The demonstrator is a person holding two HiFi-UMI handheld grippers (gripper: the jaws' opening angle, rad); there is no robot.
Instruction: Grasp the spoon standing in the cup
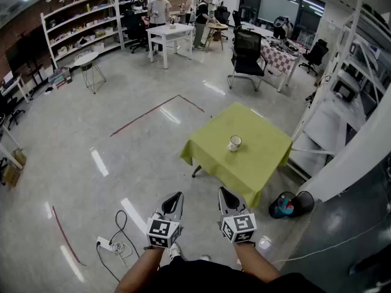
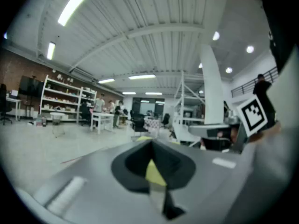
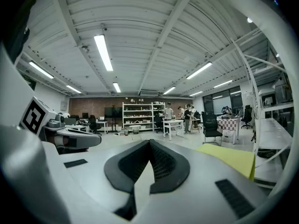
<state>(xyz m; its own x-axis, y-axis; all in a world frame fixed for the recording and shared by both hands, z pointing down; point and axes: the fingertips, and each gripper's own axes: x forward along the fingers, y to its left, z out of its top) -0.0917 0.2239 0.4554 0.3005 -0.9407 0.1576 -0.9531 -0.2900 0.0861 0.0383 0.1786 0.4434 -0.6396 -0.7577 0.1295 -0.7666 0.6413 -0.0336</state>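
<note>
We hold L gripper (image 1: 176, 198) and R gripper (image 1: 224, 193) low over the floor (image 1: 122, 157), both w/ jaws pressed together, nothing between, white cup (image 1: 234, 143) upright mid yellow-green tablecloth (image 1: 259, 163), well ahead of both, spoon too small to make out

A surface draped in yellow-green cloth (image 1: 256, 157) stands on a glossy grey floor (image 1: 73, 133). A black office chair (image 1: 247, 54) stands behind it and a black bin (image 1: 303, 199) beside it. White shelving (image 1: 85, 23) lines the far wall.
</note>
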